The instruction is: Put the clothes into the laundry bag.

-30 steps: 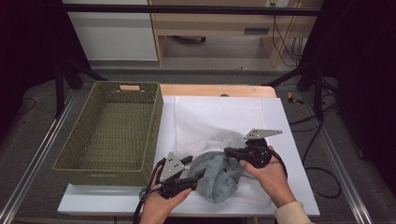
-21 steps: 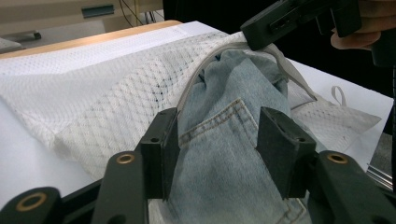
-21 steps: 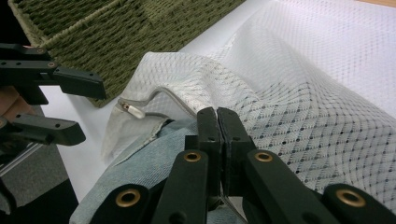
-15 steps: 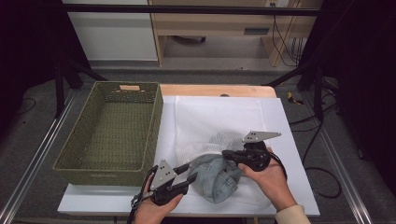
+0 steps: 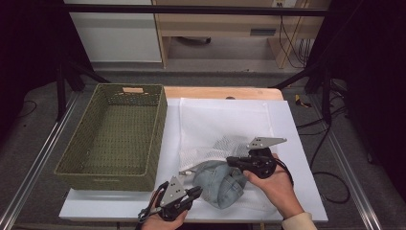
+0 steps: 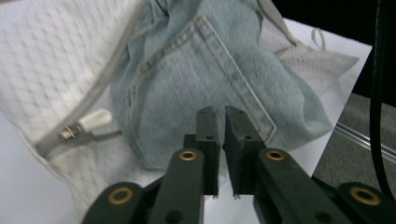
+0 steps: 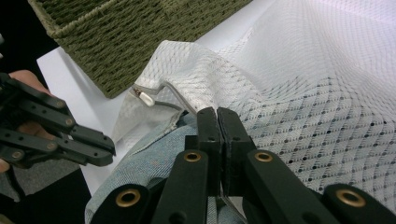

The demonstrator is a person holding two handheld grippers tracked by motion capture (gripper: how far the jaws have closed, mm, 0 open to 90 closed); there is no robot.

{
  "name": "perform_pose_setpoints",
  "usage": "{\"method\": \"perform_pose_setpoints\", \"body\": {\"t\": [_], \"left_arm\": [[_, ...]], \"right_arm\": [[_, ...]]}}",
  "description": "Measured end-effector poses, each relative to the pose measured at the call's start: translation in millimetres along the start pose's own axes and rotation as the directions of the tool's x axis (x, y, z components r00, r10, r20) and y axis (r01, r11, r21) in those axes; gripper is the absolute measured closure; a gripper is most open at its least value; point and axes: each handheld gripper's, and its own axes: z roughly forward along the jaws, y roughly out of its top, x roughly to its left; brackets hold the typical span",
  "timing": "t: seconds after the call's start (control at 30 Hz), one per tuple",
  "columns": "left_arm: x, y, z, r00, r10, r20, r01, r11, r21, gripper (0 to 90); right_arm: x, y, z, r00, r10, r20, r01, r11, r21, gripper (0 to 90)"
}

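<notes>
Now the left gripper (image 5: 195,193) is seen at the bottom centre of the high view, its jaws brought almost together with nothing between them; they have just been closing. In the left gripper view its tips (image 6: 226,116) stand just in front of the light blue denim garment (image 6: 205,74), and whether they touch the cloth cannot be told. Compared with a second ago, this gripper is found lower in the frame and drawn back from the bundle, where it earlier lay against the garment's left edge.

The right gripper (image 5: 231,160) is placed right of centre, clenched; in the right gripper view the jaws (image 7: 217,121) are pressed together at the zipped edge of the white mesh laundry bag (image 7: 299,84), though what exactly is pinched is hidden. Its place is little changed.

The denim garment (image 5: 221,182) is bunched in the lower middle of the high view, on the white table top (image 5: 301,158), half tucked into the open mouth of the mesh bag (image 5: 225,122), which is spread flat towards the upper centre. Pale stitched seams and a pocket outline are shown on the cloth. A zip pull (image 6: 93,119) is seen beside it. A green woven basket (image 5: 117,134) is set at the left.
</notes>
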Motion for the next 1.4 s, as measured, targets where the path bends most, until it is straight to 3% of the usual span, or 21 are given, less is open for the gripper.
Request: {"method": "perform_pose_setpoints", "body": {"t": [0.37, 0.7, 0.9, 1.4], "left_arm": [[-5.5, -6.7, 2.9, 0.9997, 0.009, 0.022, -0.009, 0.9991, 0.041, 90.0], [-12.2, -8.7, 19.8, 0.9939, 0.037, 0.104, -0.047, 0.9939, 0.100, 90.0], [-12.7, -1.2, 34.2, 0.9951, 0.047, 0.087, -0.056, 0.9919, 0.114, 90.0], [-2.9, 13.9, 51.9, 0.9986, 0.007, 0.053, -0.013, 0.9944, 0.105, 90.0]], "right_arm": [[-2.6, -1.1, 4.0, 1.0000, 0.004, -0.008, -0.004, 1.000, -0.004, 89.1], [-4.5, -1.0, 4.5, 0.9999, 0.008, -0.008, -0.008, 1.000, -0.003, 89.1], [-5.0, -0.8, 6.2, 0.9999, 0.009, -0.010, -0.009, 1.000, 0.001, 89.1], [-2.7, 0.0, 8.5, 0.9999, 0.007, -0.009, -0.007, 1.000, 0.015, 89.1]]}}
